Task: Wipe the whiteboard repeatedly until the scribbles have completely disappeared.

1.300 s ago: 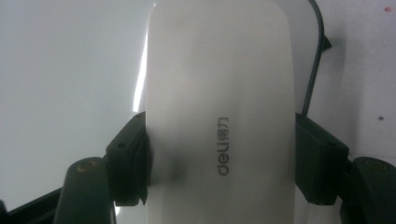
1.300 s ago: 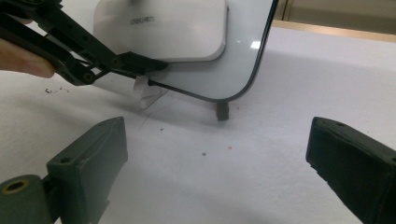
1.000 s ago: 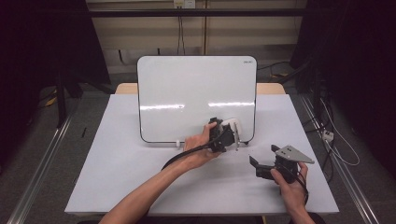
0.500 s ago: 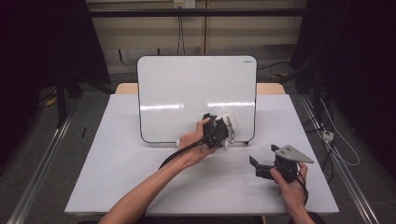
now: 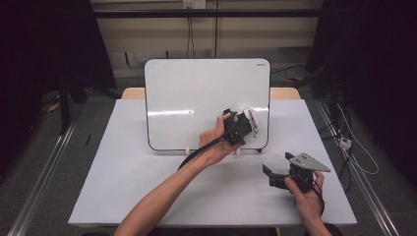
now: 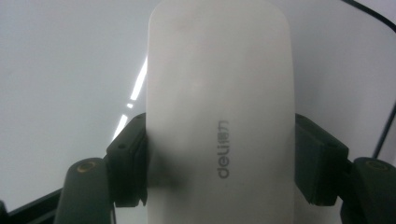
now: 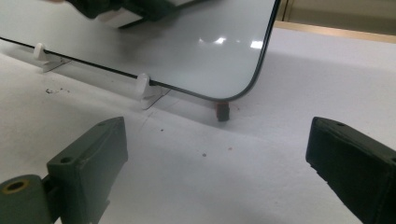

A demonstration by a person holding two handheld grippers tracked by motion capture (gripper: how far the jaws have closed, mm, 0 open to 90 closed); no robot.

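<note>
- at the far middle of the table (image 5: 123,196) stands a whiteboard (image 5: 196,93), propped nearly upright on small white clip feet (image 7: 144,86); its surface is blank apart from glare streaks, and a tiny logo in its top corner is too small to read.
- the left gripper (image 5: 246,129) is held up against the lower right part of the board, its jaws pinching a white eraser (image 6: 219,107) from both sides; from the high view the eraser (image 5: 252,120) is mostly hidden behind the gripper body and hand.
- in the left gripper view the eraser runs off the bottom edge — its lower end is cut off, and whether its far face touches the board cannot be told. grey lettering on it reads "deli", with smaller characters beside it that are hard to make out.
- the right gripper (image 5: 275,173) rests low near the table's front right, well apart from the board, its jaws spread wide with nothing between them.
- a small dark stub (image 7: 223,111) sits under the board's bottom corner; what it is stays unclear.
- no containers are on the table.
- the tabletop is pale white with a few dark specks; around it the room is dim, with dark drapes at the sides, cables on the floor and a light back wall.
</note>
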